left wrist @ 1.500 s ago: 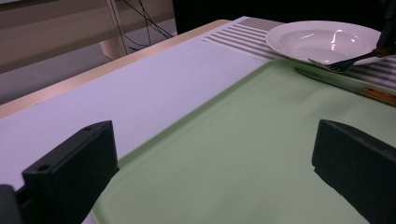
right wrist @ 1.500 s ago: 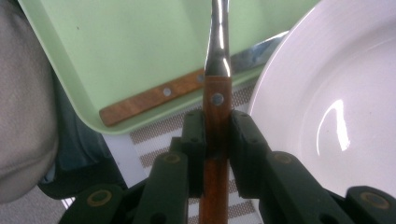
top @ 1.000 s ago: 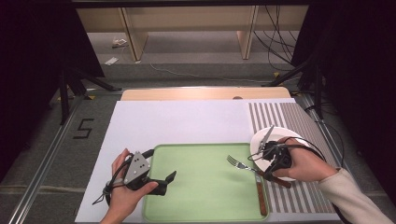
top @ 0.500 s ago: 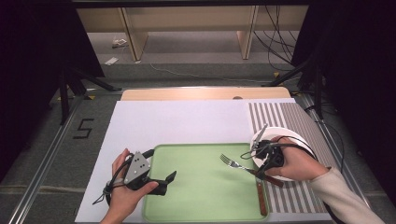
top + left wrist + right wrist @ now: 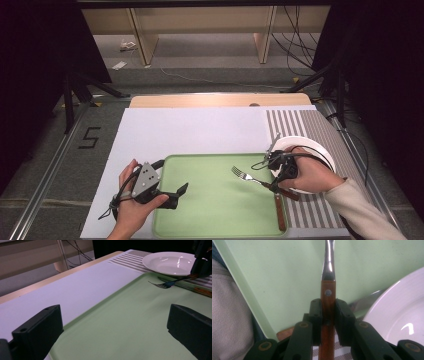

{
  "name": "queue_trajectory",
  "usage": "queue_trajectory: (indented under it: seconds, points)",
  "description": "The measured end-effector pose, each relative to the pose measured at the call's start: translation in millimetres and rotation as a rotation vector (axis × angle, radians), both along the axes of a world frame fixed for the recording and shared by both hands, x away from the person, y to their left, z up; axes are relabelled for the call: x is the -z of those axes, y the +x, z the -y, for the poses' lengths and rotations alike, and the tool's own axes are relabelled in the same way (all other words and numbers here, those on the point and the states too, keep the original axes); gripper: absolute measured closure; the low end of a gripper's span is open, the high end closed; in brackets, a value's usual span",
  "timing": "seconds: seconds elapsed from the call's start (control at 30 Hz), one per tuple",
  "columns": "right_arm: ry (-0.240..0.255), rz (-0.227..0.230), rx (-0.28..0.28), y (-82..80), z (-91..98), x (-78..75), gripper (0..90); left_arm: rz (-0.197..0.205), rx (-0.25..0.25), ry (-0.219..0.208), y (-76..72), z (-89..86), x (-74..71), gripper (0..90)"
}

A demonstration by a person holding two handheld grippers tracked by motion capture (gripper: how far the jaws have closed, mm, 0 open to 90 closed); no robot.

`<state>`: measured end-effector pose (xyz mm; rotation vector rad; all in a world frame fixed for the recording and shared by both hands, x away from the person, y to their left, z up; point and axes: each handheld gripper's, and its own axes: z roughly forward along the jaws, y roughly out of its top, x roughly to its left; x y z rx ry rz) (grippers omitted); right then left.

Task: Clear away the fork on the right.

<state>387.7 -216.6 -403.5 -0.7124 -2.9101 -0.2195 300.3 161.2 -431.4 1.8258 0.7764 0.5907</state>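
Here, the fork (image 5: 248,176) is clamped by its wooden handle between the pads of the right gripper (image 5: 328,322); its tines are held just above the green tray (image 5: 215,210), near the tray's right edge; a knife (image 5: 279,212) lies along that same edge, and a white plate (image 5: 320,150) is set just beside the tray on its right; the left gripper (image 5: 180,192) is held over the tray's left edge, its 2 jaws spread wide with nothing between them.
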Motion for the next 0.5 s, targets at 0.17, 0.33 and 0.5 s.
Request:
queue_trajectory:
  seconds: [0.17,0.33,0.5]
  points:
    - [-0.002,-0.004,0.001,-0.3,-5.0,0.2,77.5,0.001,0.001,-0.002,0.0,0.0,-0.3,0.0]
    - [-0.005,0.001,0.024,0.8,-9.7,-0.3,77.4,0.002,0.002,-0.002,-0.2,0.2,-0.4,0.0]
    - [0.0,0.001,0.043,-0.5,-18.7,3.1,77.4,0.003,0.004,-0.001,-0.1,-0.3,-0.9,0.0]
